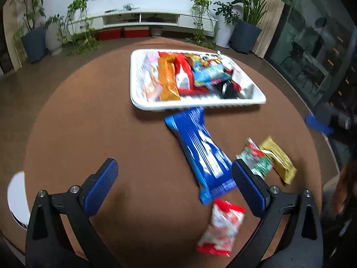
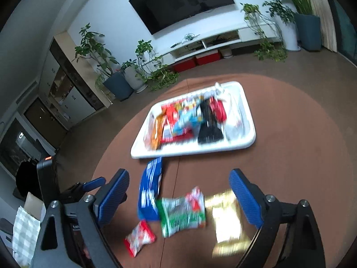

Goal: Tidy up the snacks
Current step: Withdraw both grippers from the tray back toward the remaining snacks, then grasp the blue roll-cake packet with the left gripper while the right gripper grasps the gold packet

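A white tray (image 1: 200, 106) on the round brown table holds several snack packs; it also shows in the right wrist view (image 2: 194, 151). Loose on the table lie a long blue pack (image 1: 200, 147) (image 2: 150, 187), a green-and-red pack (image 1: 256, 159) (image 2: 181, 212), a gold pack (image 1: 279, 159) (image 2: 227, 218) and a red-and-white pack (image 1: 223, 225) (image 2: 139, 237). My left gripper (image 1: 173, 187) is open and empty, above the table left of the blue pack's near end. My right gripper (image 2: 179, 196) is open and empty, above the green and gold packs.
The table's edge curves around on all sides. A white stool or seat (image 1: 17, 197) sits at the table's near left. The other gripper's body (image 2: 48, 185) shows at the left of the right wrist view. Potted plants and a TV cabinet stand beyond the table.
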`<move>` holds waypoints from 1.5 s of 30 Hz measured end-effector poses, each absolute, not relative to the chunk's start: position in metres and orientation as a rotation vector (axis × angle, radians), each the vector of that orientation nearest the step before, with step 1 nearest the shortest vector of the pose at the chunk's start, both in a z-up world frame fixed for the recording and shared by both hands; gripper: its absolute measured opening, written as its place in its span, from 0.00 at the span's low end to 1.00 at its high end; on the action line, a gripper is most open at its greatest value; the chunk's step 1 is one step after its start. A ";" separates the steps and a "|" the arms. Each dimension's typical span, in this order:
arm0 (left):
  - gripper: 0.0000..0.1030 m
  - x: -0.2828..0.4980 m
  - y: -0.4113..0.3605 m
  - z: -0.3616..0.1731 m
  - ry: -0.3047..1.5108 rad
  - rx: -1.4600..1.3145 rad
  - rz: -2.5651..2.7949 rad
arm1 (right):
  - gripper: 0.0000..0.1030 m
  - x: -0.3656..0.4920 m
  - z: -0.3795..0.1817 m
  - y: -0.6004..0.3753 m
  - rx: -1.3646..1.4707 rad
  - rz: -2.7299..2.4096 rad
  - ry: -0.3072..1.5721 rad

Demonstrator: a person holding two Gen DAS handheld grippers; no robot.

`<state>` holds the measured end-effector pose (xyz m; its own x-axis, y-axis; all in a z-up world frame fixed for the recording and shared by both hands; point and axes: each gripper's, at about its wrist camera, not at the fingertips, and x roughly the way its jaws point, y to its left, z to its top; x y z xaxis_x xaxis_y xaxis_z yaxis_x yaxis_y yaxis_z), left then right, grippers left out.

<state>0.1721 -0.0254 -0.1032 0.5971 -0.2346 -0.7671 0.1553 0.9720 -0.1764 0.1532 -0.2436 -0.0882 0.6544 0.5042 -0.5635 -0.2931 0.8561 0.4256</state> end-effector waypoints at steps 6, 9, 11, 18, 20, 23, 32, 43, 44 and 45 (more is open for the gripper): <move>1.00 0.155 -0.044 -0.102 0.913 -0.078 -0.274 | 0.91 0.108 -0.103 -0.248 0.343 0.414 0.712; 1.00 0.158 -0.052 -0.103 0.931 -0.068 -0.279 | 0.91 0.091 -0.106 -0.249 0.330 0.396 0.702; 1.00 0.162 -0.054 -0.106 0.946 -0.060 -0.267 | 0.91 0.083 -0.110 -0.249 0.325 0.394 0.703; 1.00 0.179 -0.049 -0.108 0.963 -0.061 -0.237 | 0.91 0.070 -0.117 -0.238 0.284 0.411 0.710; 1.00 0.188 -0.050 -0.109 0.971 -0.050 -0.222 | 0.91 0.070 -0.116 -0.234 0.266 0.417 0.706; 1.00 0.199 -0.052 -0.111 0.985 -0.048 -0.207 | 0.91 0.068 -0.117 -0.231 0.251 0.417 0.699; 0.69 0.235 -0.060 -0.127 1.035 -0.054 -0.227 | 0.91 0.067 -0.119 -0.236 0.261 0.403 0.704; 0.43 0.243 -0.062 -0.137 1.036 -0.038 -0.231 | 0.91 0.069 -0.120 -0.238 0.263 0.391 0.704; 0.38 0.243 -0.062 -0.137 1.034 -0.036 -0.232 | 0.91 0.071 -0.121 -0.239 0.263 0.388 0.706; 0.36 0.242 -0.061 -0.137 1.032 -0.036 -0.233 | 0.91 0.072 -0.121 -0.239 0.263 0.384 0.709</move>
